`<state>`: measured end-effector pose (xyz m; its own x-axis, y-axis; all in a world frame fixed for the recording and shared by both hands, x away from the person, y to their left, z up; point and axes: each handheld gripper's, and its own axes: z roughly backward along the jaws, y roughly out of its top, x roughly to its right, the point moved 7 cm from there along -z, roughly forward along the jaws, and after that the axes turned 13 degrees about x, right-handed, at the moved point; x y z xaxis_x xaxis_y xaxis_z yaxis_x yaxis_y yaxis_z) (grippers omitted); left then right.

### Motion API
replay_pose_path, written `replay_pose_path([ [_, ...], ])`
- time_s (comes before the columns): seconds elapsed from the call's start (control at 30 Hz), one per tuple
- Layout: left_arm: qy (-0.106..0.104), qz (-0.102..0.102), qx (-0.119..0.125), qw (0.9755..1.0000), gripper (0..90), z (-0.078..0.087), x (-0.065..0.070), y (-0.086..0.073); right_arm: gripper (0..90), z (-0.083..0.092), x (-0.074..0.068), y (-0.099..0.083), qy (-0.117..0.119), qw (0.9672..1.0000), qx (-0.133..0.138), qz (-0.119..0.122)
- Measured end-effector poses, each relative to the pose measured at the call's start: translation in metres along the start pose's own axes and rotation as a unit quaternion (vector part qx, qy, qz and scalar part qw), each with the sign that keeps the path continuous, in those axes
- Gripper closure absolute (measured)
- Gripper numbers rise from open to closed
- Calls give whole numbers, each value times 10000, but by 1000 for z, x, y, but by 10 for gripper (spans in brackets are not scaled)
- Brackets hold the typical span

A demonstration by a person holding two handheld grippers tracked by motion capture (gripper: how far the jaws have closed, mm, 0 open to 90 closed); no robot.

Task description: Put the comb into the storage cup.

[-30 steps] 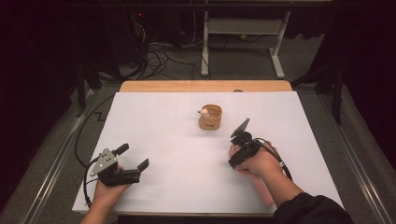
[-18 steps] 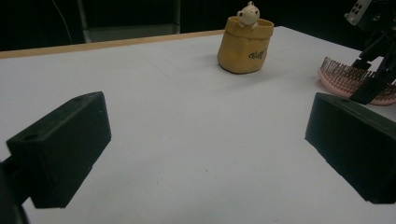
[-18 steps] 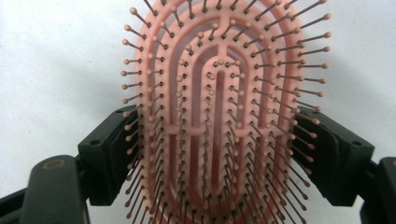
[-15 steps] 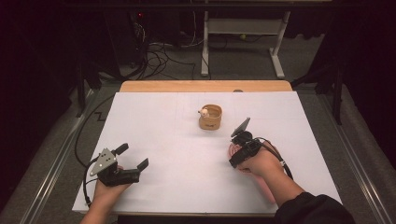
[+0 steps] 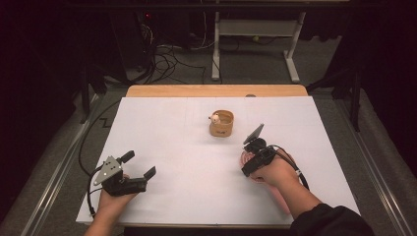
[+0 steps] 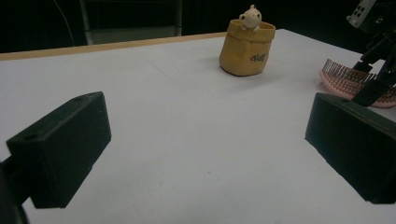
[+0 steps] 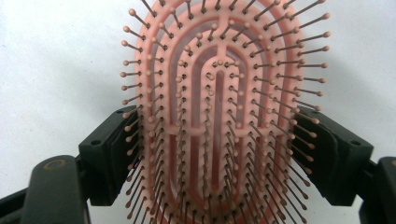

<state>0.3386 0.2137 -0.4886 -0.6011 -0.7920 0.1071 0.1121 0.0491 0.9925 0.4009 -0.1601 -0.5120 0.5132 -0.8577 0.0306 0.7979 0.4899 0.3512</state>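
My right gripper (image 7: pixel 219 154) clamps the pink hairbrush (image 7: pixel 217 116) — its handle cut off; my left gripper (image 6: pixel 205 154) gapes, empty.

Beside the tan pot (image 5: pixel 221 124), the right gripper (image 7: pixel 215 154) jaws have closed slightly around the pink hairbrush (image 7: pixel 217 112).

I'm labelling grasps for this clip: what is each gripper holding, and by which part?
The right gripper straddles the pink hairbrush across the sides of its bristled head; pad contact cannot be told. The left gripper stands open, holding nothing.
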Motion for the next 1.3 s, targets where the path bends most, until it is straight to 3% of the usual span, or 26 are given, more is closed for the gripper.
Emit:
replay_pose_path([
  [0.67, -3, -3, -3, 10000, 9, 0, 0, 0, 208, 9, -2, 3, 14, 9997, 129, 204],
  [1.17, -27, -37, -32, 10000, 9, -1, 0, -1, 208, 30, 3, 6, -20, 9985, 491, 250],
  [1.3, -28, -38, -36, 10000, 9, -1, 0, -1, 208, 38, 4, 10, 1, 9972, 724, 186],
])
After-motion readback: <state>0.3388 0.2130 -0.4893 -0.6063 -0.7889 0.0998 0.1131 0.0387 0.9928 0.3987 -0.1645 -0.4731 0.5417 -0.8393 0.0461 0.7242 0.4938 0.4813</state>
